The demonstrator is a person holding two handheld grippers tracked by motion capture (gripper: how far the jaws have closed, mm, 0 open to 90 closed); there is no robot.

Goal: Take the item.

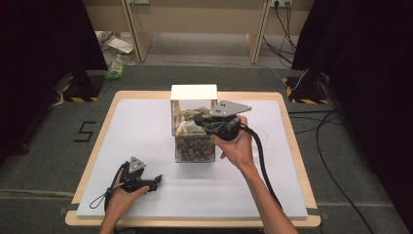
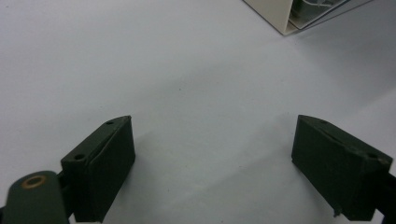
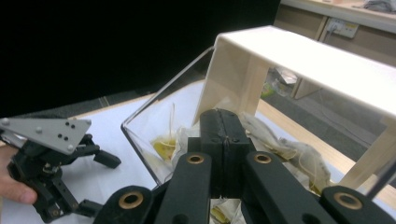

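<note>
Over the clear box [image 1: 194,131] at the middle of the table [image 1: 292,146], the right gripper [image 1: 201,118] reached into the open top beside the white lid [image 1: 194,92], which stood raised on the far end. From the right gripper view its 2 jaws were pressed flat together with no gap, their tips down among the used tea bags [image 3: 289,151] heaped in the upper part of the box. A thin string or a fold of bag paper may have been pinched between the pads, but the pictures did not settle that, so I would not call anything held. Below the tea bags, the high view showed a darker brown layer filling the bottom of the box.

Near the front left of the table the left gripper [image 1: 157,181] rested low on the white sheet [image 1: 146,131], well apart from the box, its jaws spread wide with nothing but bare sheet between them.

As a judgement, the work looked early: every tea bag was inside the box, none lay on the sheet, and the pinch was at most just made. Lifting a bag out and setting it somewhere remained to be done, and the left gripper had no part in it yet.
</note>
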